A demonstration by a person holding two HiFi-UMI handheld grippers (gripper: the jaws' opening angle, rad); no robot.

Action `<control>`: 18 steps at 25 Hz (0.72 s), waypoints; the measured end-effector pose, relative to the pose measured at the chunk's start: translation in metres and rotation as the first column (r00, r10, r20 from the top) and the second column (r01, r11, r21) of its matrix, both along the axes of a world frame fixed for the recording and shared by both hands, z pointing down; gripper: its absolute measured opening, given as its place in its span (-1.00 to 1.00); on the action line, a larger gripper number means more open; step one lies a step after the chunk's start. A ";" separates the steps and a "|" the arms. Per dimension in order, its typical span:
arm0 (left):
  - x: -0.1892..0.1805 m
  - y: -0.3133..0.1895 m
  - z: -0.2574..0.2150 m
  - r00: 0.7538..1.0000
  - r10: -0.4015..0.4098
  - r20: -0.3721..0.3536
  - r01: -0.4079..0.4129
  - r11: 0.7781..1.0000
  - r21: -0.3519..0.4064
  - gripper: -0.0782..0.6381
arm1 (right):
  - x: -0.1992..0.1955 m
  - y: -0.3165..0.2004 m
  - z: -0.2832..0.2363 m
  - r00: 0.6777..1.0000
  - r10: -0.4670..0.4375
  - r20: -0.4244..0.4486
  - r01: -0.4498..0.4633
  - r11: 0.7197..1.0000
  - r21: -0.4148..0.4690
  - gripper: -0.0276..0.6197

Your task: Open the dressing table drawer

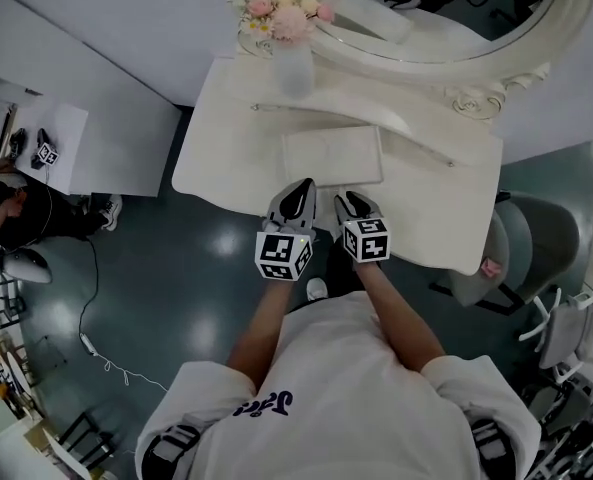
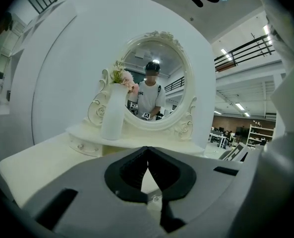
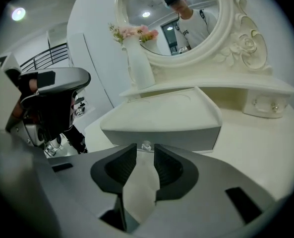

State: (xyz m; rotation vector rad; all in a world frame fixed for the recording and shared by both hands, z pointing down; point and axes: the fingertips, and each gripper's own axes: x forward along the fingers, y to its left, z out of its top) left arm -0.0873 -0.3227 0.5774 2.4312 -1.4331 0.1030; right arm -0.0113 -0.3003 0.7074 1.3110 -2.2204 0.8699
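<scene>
Both forearms reached forward from the white-sleeved torso, close side by side, over the near edge of the worktop point(image 1: 226, 143). The left gripper point(image 1: 298, 190) pointed nearly level toward the mirror, its jaws pressed together with nothing between them. Just beside it, the right gripper point(image 1: 352, 202) tilted downward with its jaws spread. A small knob point(image 3: 146, 146) sat just ahead of the gap between them, and neither pad pressed on it. The knob was on the front of the drawer point(image 1: 332, 155), which lay at the middle of the worktop. Its front faced the person, and its long axis ran side to side, parallel to the worktop's near edge. Behind it stood a white vase point(image 1: 294, 68) of flowers, then the oval mirror point(image 1: 568, 18).
</scene>
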 end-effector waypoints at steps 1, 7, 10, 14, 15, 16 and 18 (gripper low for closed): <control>0.001 -0.003 0.002 1.000 0.000 -0.002 0.000 1.000 -0.005 -0.74 | 0.000 -0.002 0.004 1.000 0.001 0.001 -0.001 1.000 -0.011 -0.59; 0.000 -0.015 0.012 1.000 0.001 -0.018 -0.002 0.999 -0.039 -0.74 | -0.008 -0.010 0.022 1.000 -0.007 0.013 0.008 0.998 -0.064 -0.53; -0.001 -0.020 0.013 1.000 -0.002 -0.024 0.001 0.999 -0.042 -0.74 | -0.011 -0.013 0.028 1.000 -0.011 0.014 0.012 0.996 -0.090 -0.53; -0.005 -0.025 0.014 0.999 -0.015 -0.029 0.014 0.999 -0.045 -0.74 | -0.012 -0.016 0.031 1.000 -0.002 0.008 0.003 0.993 -0.115 -0.61; -0.007 -0.025 0.014 0.999 -0.019 -0.032 0.018 0.999 -0.047 -0.74 | -0.013 -0.015 0.031 1.000 -0.004 0.008 0.005 0.993 -0.118 -0.63; -0.008 -0.024 0.014 0.999 -0.023 -0.035 0.022 0.999 -0.049 -0.74 | -0.014 -0.015 0.030 1.000 -0.005 0.008 0.006 0.993 -0.118 -0.67; -0.011 -0.023 0.015 0.999 -0.031 -0.038 0.029 0.998 -0.053 -0.74 | -0.015 -0.015 0.030 1.000 -0.002 0.004 0.002 0.993 -0.120 -0.70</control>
